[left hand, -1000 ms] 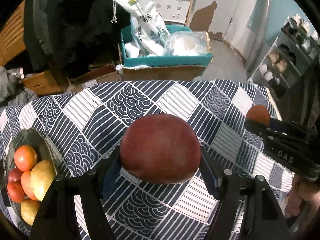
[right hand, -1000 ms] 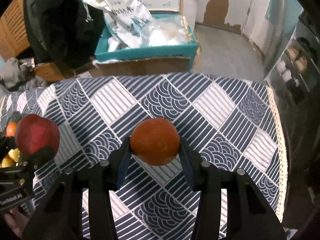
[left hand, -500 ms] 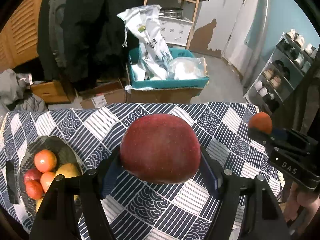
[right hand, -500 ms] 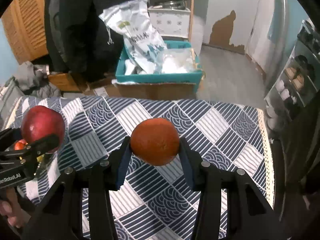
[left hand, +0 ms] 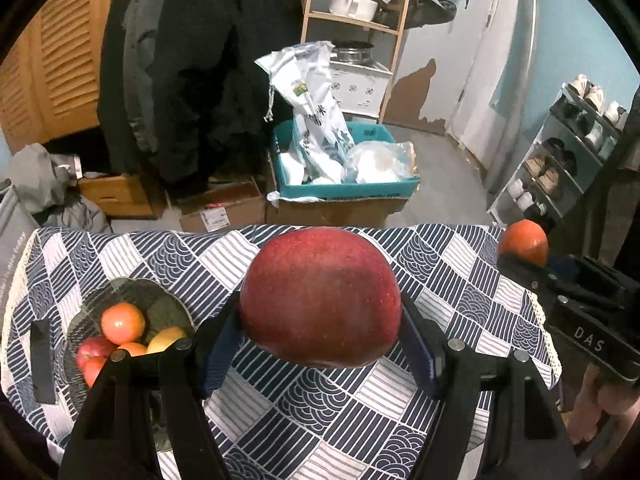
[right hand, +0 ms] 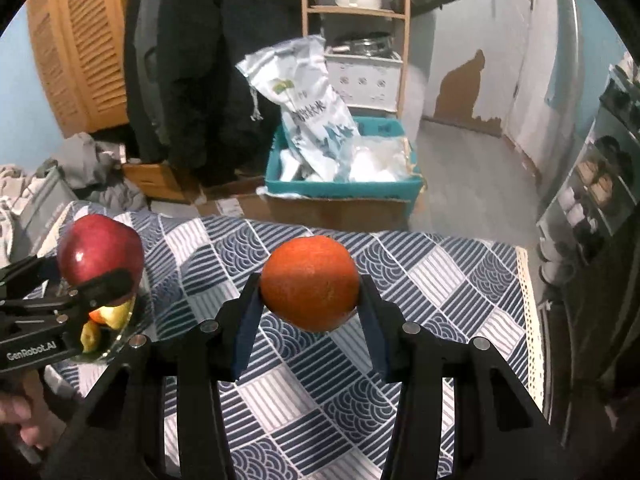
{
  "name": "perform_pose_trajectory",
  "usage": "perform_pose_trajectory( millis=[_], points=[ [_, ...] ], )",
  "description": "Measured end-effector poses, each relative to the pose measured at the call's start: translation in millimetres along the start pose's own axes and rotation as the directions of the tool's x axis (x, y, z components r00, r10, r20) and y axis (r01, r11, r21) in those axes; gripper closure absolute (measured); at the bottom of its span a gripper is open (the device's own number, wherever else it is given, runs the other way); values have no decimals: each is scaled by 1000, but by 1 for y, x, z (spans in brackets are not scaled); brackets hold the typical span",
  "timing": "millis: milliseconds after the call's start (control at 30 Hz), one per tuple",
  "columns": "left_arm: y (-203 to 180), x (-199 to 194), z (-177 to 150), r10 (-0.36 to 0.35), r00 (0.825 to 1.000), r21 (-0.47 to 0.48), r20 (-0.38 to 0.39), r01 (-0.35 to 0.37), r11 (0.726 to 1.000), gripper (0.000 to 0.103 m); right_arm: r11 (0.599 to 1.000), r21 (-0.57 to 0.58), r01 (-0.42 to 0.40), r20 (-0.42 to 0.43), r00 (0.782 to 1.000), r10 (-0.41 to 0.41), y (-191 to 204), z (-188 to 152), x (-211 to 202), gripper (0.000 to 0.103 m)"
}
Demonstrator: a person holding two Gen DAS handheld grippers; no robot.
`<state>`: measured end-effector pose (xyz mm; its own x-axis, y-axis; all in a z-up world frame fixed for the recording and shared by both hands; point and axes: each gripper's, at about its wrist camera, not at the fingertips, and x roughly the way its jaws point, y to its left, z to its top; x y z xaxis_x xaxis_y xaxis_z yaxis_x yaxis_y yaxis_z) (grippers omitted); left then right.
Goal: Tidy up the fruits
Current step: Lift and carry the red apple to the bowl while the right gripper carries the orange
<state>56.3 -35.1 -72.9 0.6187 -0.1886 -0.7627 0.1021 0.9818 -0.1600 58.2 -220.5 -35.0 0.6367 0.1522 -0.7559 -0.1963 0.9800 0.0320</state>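
A big red apple (left hand: pixel 320 298) is clamped in my left gripper (left hand: pixel 320 328), well above the patterned tablecloth (left hand: pixel 460 280). My right gripper (right hand: pixel 310 300) is shut on an orange (right hand: pixel 310 282), also held high over the cloth. In the left wrist view the orange (left hand: pixel 524 242) shows at the right edge; in the right wrist view the apple (right hand: pixel 100 254) shows at the left, over the bowl. A dark glass bowl (left hand: pixel 158 300) at the table's left holds several fruits: red, orange (left hand: pixel 122 322) and yellow ones.
The table's far edge (left hand: pixel 280 230) drops to a floor with a teal box (left hand: pixel 344 192) of bags on cardboard. Dark coats (left hand: pixel 192 60) hang behind, a wooden shelf (right hand: pixel 356 12) stands at the back, and a shoe rack (left hand: pixel 560 168) is at the right. A dark strip (left hand: pixel 40 360) lies left of the bowl.
Both grippers have risen with their fruit still gripped. The table looks smaller and lower now, and more of the room behind has come into view.
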Motion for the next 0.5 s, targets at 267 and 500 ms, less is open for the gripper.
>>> perform_pose_trajectory(
  millis=[267,500],
  points=[
    [16,-21,0,23,999,-9,34,-22,1000,28,999,-20,-45,29,999,46,18,7,-16,57],
    [32,-39,-3,36,998,-31,51,-35,999,28,995,-55,-78,45,996,81,42,17,-21,57]
  ],
)
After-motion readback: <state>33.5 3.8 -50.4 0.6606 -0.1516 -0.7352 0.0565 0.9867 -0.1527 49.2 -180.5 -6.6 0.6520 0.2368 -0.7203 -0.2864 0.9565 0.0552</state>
